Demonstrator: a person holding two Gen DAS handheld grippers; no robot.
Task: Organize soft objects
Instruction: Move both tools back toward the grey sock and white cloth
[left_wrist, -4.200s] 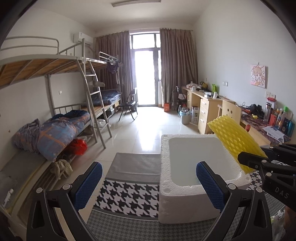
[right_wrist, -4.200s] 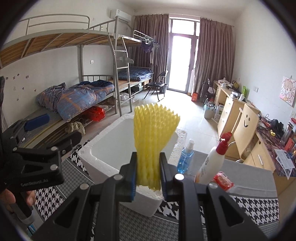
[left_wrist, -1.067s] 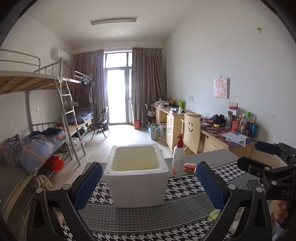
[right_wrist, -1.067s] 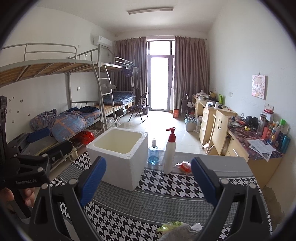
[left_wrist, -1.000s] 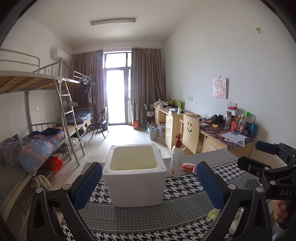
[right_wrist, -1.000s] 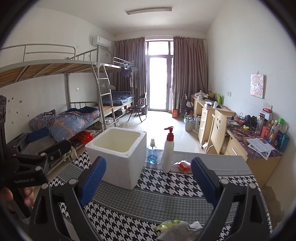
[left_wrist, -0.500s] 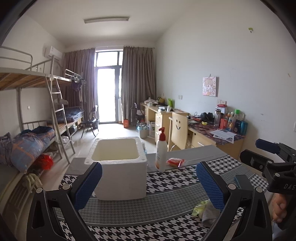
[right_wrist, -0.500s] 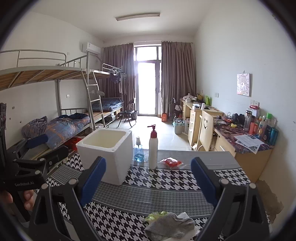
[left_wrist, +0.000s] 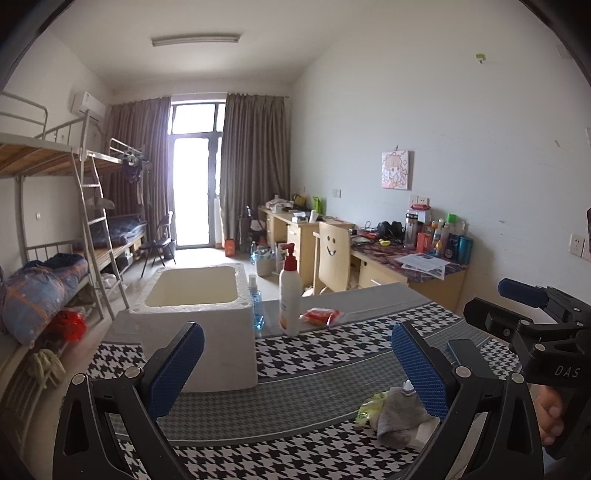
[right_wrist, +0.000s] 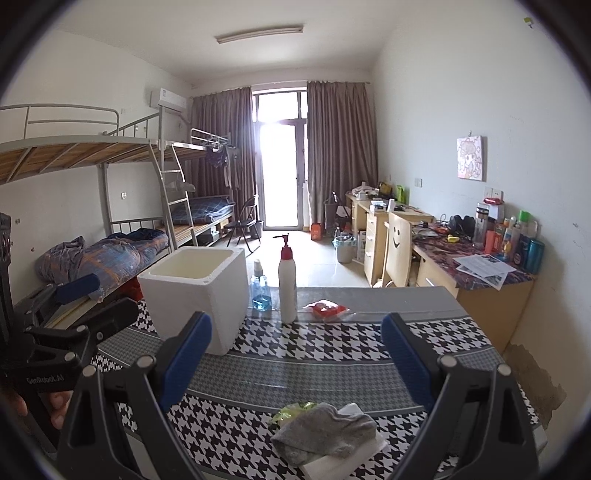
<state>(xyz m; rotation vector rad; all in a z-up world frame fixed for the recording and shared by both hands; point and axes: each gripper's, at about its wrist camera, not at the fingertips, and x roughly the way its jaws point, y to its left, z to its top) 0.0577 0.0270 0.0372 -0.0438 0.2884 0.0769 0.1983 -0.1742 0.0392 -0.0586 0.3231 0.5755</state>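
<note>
A white foam box stands open at the back left of the houndstooth table. A grey cloth lies on a white pad and a yellow-green item at the table's near edge; it also shows in the left wrist view. My right gripper is open and empty, held above and just behind the cloth. My left gripper is open and empty, with the cloth under its right finger.
A white pump bottle with a red top, a blue spray bottle and a red packet stand right of the box. The table's right edge is near the wall. Desks and a bunk bed lie beyond.
Both grippers have pulled back from the foam box, and the right one dropped the yellow foam net it held. The grey cloth pile has come into view at the near edge.
</note>
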